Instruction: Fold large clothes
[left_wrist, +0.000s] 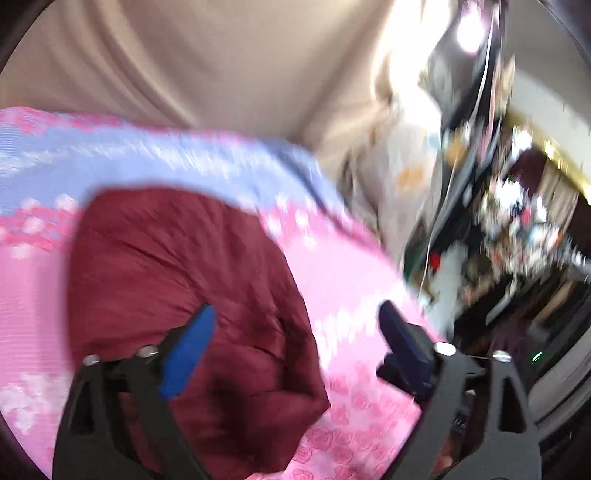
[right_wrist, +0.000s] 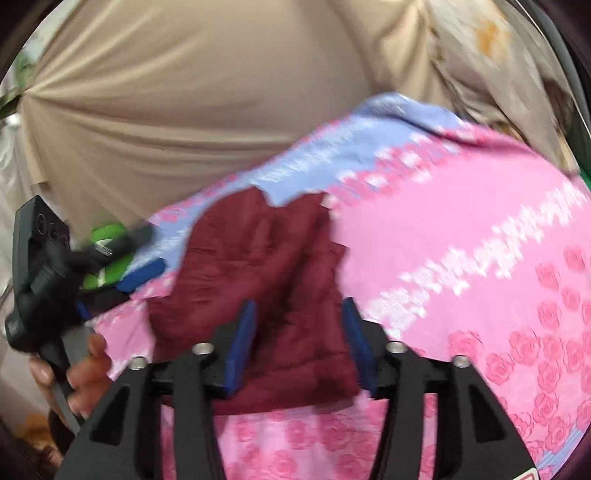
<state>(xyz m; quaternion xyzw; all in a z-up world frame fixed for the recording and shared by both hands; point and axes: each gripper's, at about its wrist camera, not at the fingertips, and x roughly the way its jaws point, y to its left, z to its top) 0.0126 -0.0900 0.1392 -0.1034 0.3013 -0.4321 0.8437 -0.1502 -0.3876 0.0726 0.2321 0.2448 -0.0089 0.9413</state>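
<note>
A pink bedsheet (right_wrist: 461, 229) printed with roses and crossed by a pale blue band (left_wrist: 140, 166) covers the bed, a beige curtain (right_wrist: 192, 110) hangs in folds behind it, and a cluttered shelf (left_wrist: 517, 229) (too blurred to read) stands at the right.

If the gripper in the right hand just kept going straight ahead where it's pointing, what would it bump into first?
Most likely the dark red garment: it lies right ahead of the right gripper, between its open fingers, on the pink rose-patterned sheet. The blur hides how near it is.
</note>
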